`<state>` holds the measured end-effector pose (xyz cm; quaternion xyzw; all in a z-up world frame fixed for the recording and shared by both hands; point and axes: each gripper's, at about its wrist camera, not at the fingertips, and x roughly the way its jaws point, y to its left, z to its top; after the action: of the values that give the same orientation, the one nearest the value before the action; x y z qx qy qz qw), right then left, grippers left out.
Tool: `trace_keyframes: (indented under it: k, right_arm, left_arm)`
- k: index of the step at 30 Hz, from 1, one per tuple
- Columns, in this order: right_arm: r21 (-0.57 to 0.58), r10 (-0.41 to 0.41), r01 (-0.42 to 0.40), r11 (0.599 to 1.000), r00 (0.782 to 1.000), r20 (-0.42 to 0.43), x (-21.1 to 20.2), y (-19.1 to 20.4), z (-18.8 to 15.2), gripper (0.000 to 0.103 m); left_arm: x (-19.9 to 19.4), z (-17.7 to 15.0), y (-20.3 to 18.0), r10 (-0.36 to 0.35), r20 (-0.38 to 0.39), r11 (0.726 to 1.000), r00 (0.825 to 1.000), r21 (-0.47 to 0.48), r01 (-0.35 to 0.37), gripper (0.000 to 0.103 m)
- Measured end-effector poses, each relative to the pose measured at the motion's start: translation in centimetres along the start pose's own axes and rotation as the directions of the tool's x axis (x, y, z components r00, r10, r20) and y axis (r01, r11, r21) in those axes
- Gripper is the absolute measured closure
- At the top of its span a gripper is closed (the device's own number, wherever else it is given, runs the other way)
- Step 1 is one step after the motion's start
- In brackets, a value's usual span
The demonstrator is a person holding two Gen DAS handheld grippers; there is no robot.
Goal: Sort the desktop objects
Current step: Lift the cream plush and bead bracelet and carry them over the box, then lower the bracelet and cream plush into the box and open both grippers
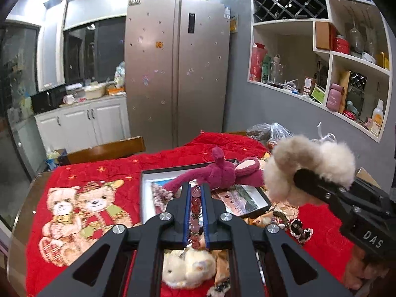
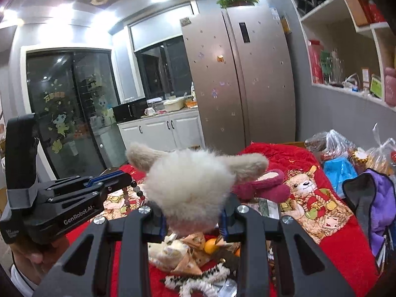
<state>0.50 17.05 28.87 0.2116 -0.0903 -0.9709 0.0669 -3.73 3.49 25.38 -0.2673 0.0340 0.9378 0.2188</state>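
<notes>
My left gripper (image 1: 196,193) is shut on a string of red and pink beads (image 1: 195,208), held above the table; it also shows in the right wrist view (image 2: 123,177) with the beads (image 2: 135,194) hanging from its tips. My right gripper (image 2: 193,212) is shut on a fluffy cream plush toy (image 2: 188,185), held in the air; in the left wrist view the plush (image 1: 309,165) is at the right. A magenta plush toy (image 1: 222,173) lies across a black picture frame (image 1: 146,190).
The table has a red quilt (image 1: 99,173) with bears. A small white plush (image 1: 188,269), an orange (image 2: 211,246), wrappers and fuzzy trim lie below the grippers. Plastic bags (image 2: 331,146) and a purple bag (image 2: 376,198) sit at the right. A wooden chair (image 1: 106,148) stands behind.
</notes>
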Motion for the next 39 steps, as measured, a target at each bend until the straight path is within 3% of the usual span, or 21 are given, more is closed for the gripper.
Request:
trace_keyframes:
  k: [4,8,11,19,27,39]
  right_arm:
    - [0.011,-0.009,0.009,1.0,1.0,-0.027,3.5,-1.3,1.3,0.072]
    - [0.018,-0.017,0.018,1.0,0.999,-0.027,6.4,-2.4,2.5,0.072]
    - [0.022,-0.024,0.025,0.999,0.999,-0.038,8.6,-3.5,2.7,0.072]
    - [0.047,-0.049,0.057,0.997,0.987,-0.154,15.5,-7.1,-0.3,0.072]
    - [0.032,-0.041,0.054,0.998,0.949,-0.312,21.3,-8.4,-4.3,0.072]
    - [0.006,-0.048,0.054,0.998,0.917,-0.396,23.3,-7.2,-6.9,0.072]
  left_arm:
    - [2.9,0.5,0.0,0.032,-0.002,0.999,0.999,0.021,-0.032,0.095]
    - [6.3,0.6,0.1,-0.014,-0.025,1.0,1.0,-0.014,0.014,0.095]
    - [8.4,0.5,0.3,-0.009,-0.04,1.0,0.999,-0.015,0.009,0.095]
    - [13.6,-0.9,2.1,0.008,-0.116,0.999,0.993,-0.043,-0.013,0.095]
    - [17.3,-2.8,4.0,0.036,-0.194,0.998,0.98,-0.046,-0.046,0.095]
    - [18.4,-3.9,4.0,0.046,-0.218,0.999,0.975,-0.014,-0.051,0.095]
